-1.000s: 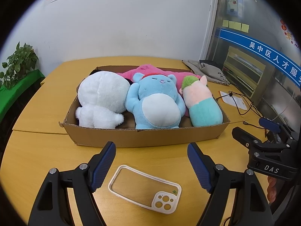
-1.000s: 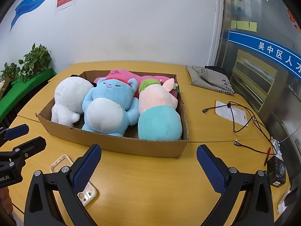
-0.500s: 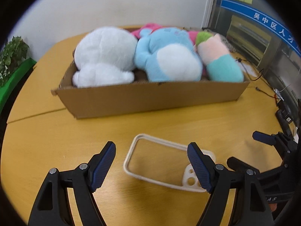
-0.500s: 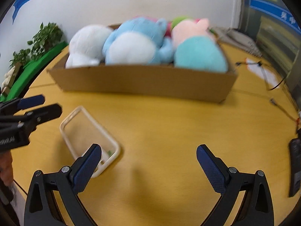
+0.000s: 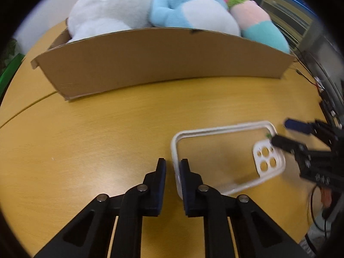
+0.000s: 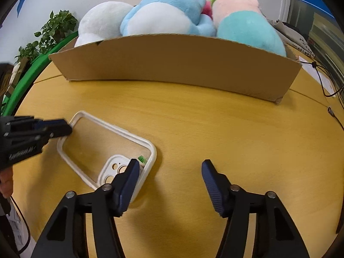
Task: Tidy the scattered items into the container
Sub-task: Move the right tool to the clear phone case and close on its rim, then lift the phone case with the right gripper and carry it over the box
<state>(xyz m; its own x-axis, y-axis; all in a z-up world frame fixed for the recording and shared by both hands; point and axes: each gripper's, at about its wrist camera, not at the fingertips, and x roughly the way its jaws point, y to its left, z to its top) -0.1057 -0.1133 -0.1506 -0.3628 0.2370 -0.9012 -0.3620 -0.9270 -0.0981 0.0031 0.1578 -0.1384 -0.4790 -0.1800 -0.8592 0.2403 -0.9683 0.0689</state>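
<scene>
Left wrist view shows the phone case [image 5: 228, 157] flat on the table [image 5: 96, 139], in front of the cardboard box [image 5: 159, 62] of plush toys [image 5: 189, 13]. Thin, light, probably flexible and slick, it is best taken by its raised rim. The left gripper [image 5: 172, 172] pinches the rim at one short end; the right gripper [image 6: 168, 179], spread wide, hovers at the camera-cutout end.
</scene>
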